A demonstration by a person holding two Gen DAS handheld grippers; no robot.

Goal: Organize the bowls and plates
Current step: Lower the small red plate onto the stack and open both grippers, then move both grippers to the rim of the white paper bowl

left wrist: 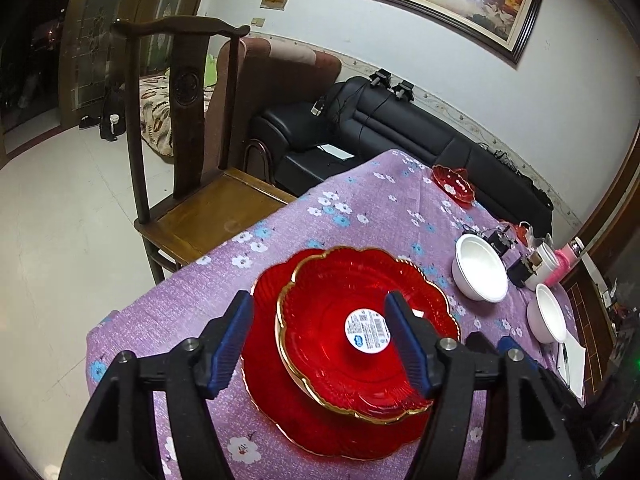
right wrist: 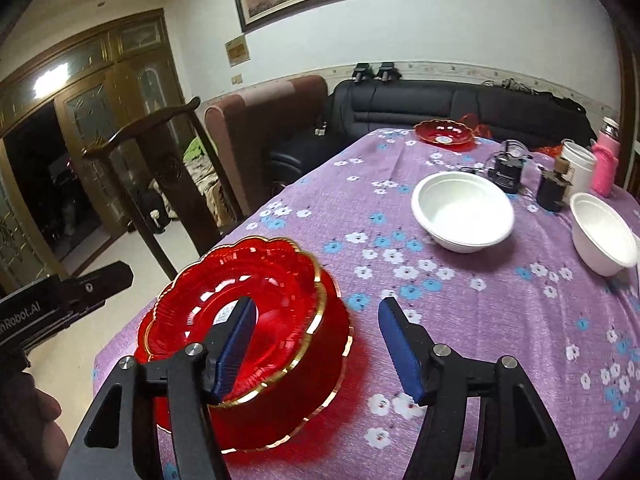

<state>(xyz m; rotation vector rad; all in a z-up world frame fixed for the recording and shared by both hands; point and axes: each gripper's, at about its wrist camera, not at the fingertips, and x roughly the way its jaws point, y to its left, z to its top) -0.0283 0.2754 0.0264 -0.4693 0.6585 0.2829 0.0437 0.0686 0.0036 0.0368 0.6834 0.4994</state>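
A red gold-rimmed plate (left wrist: 340, 332) with a round white label lies stacked on a larger red plate (left wrist: 280, 412) near the table's front corner. My left gripper (left wrist: 320, 340) hovers open above this stack, pads apart and touching nothing. In the right wrist view the same top plate (right wrist: 276, 280) rests on the lower plate (right wrist: 280, 420); my right gripper (right wrist: 316, 344) is open just over its right rim, gripping nothing. Two white bowls (right wrist: 462, 210) (right wrist: 602, 238) stand farther back on the right. A small red dish (right wrist: 442, 132) sits at the table's far end.
The table wears a purple flowered cloth (right wrist: 480, 320). A white cup (right wrist: 578, 168), a pink bottle (right wrist: 606, 164) and small dark devices (right wrist: 508, 172) crowd the far right. A wooden chair (left wrist: 192, 168) stands at the left edge. A black sofa (left wrist: 400, 128) lies beyond.
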